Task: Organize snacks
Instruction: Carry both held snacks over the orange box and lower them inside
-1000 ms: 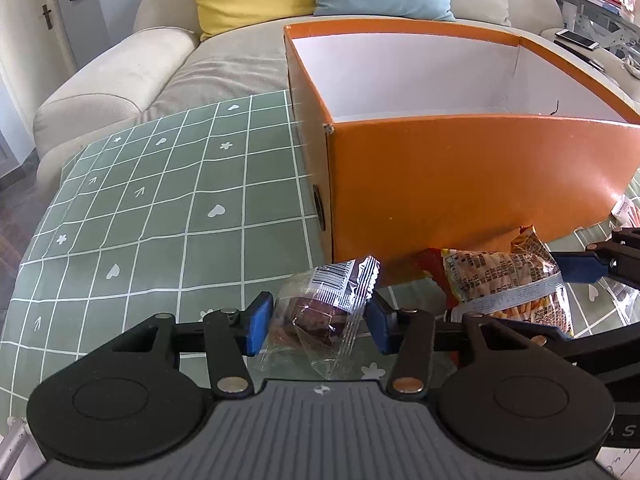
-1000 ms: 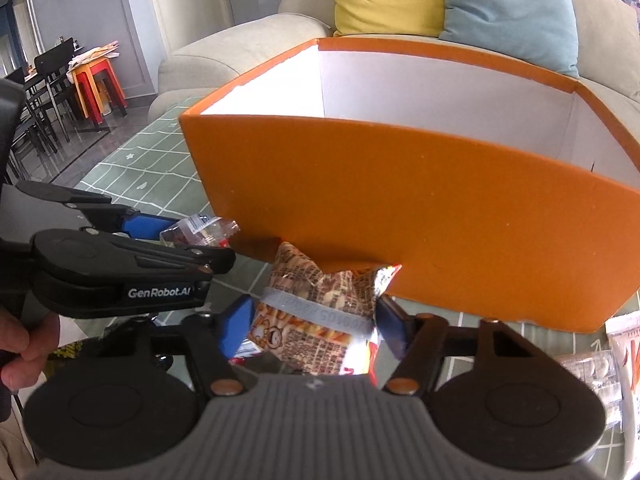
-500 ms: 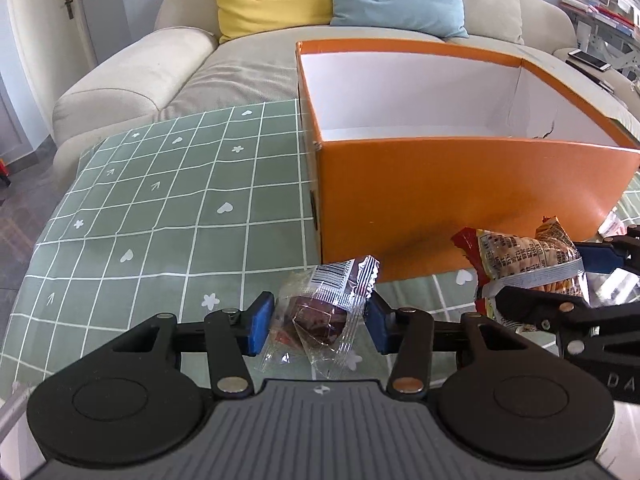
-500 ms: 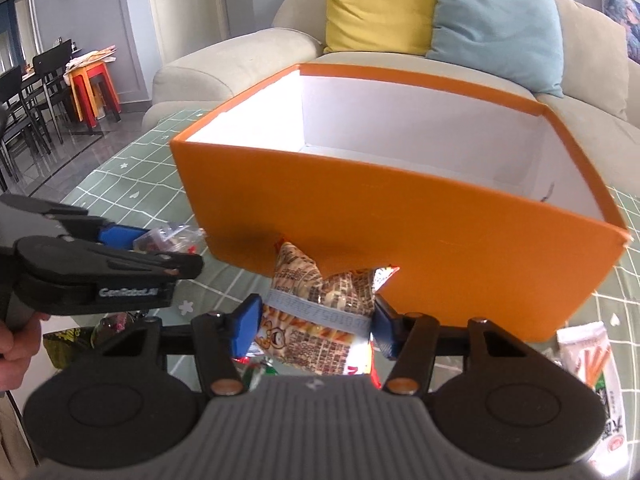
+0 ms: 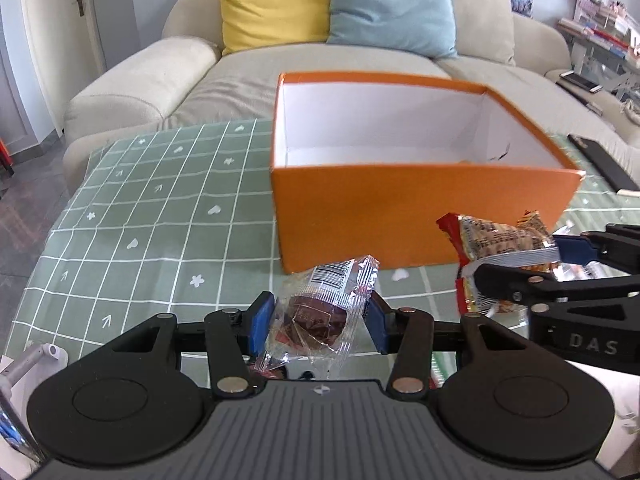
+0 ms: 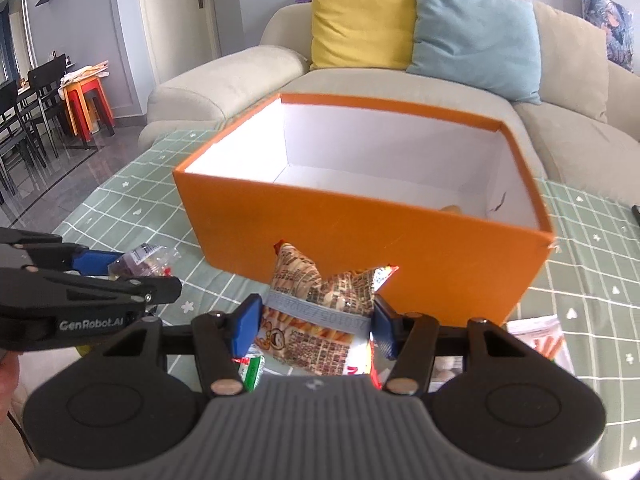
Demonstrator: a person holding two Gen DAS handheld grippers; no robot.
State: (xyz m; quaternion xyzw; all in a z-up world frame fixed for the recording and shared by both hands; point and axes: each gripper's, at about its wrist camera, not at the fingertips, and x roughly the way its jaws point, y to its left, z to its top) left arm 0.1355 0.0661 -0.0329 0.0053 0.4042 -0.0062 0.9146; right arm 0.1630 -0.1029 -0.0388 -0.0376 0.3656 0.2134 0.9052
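My left gripper (image 5: 318,322) is shut on a clear-wrapped brown snack (image 5: 320,312), held above the table in front of the orange box (image 5: 420,208). My right gripper (image 6: 314,320) is shut on a printed red-edged snack bag (image 6: 320,312), also held before the box's near wall (image 6: 360,248). Each gripper shows in the other's view: the right one (image 5: 560,256) with its bag (image 5: 500,240), the left one (image 6: 100,264) with its snack (image 6: 140,264). The box is white inside; a small tan thing (image 6: 450,209) lies at its bottom right.
The box stands on a green checked tablecloth (image 5: 140,220). More snack packets lie on the table at the right (image 6: 540,340) and under the right gripper (image 6: 252,372). A beige sofa (image 5: 160,80) with yellow and blue cushions is behind. A dark flat object (image 5: 600,160) lies right of the box.
Both grippers have risen and pulled back from the box with their snacks still held; the box now looks lower and farther, and its inside shows.
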